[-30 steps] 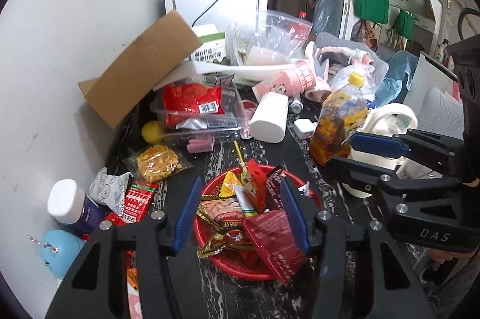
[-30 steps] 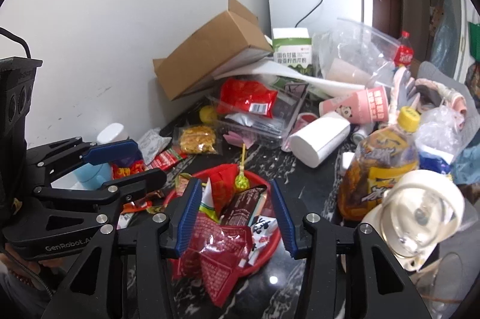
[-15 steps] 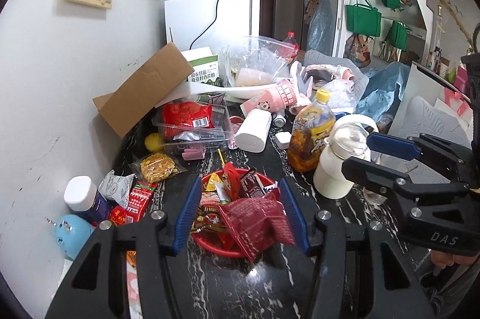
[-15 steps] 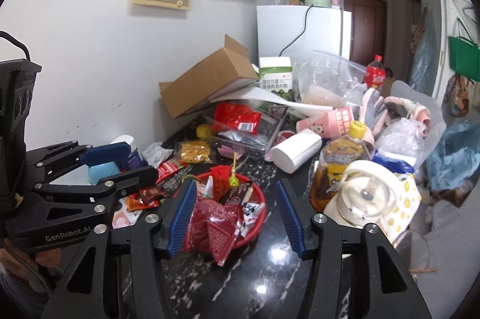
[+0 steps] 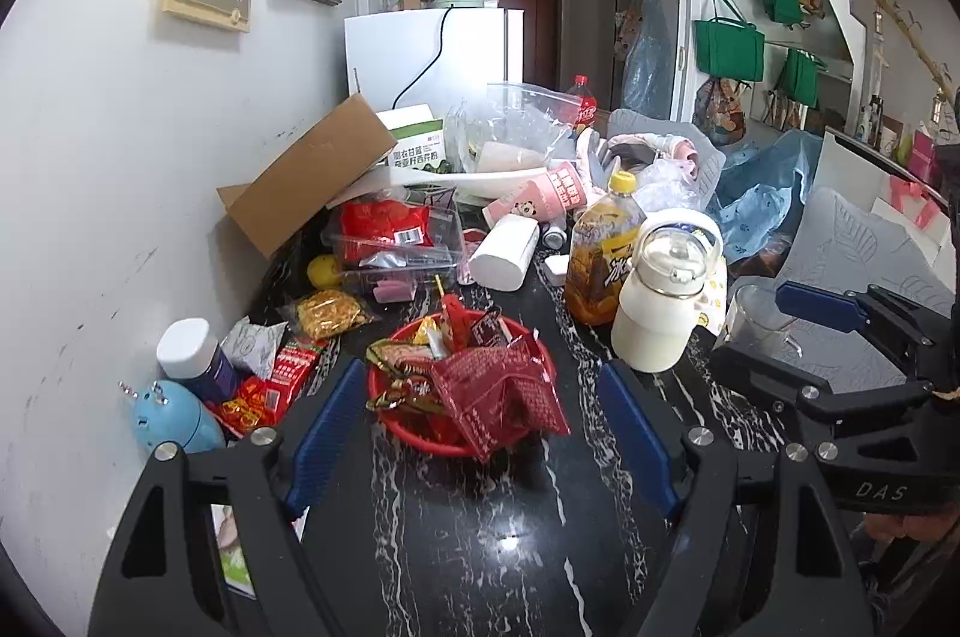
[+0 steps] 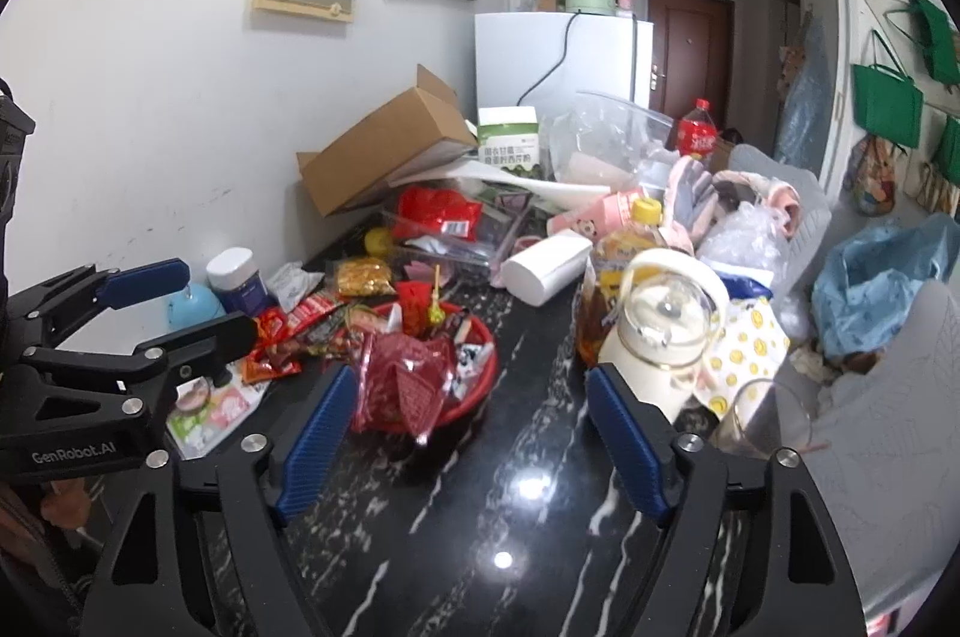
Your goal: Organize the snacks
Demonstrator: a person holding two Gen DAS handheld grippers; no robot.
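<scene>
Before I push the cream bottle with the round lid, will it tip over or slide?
The cream bottle stands upright and is taller than it is wide, so a push near its lid would probably tip it. The black marble table looks glossy, so a low push may slide it. The tea bottle close beside it could get knocked.

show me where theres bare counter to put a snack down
Bare black counter lies in front of the red basket, and a strip between it and the cream bottle. Crowded: left wall side and everything behind the basket.
</scene>
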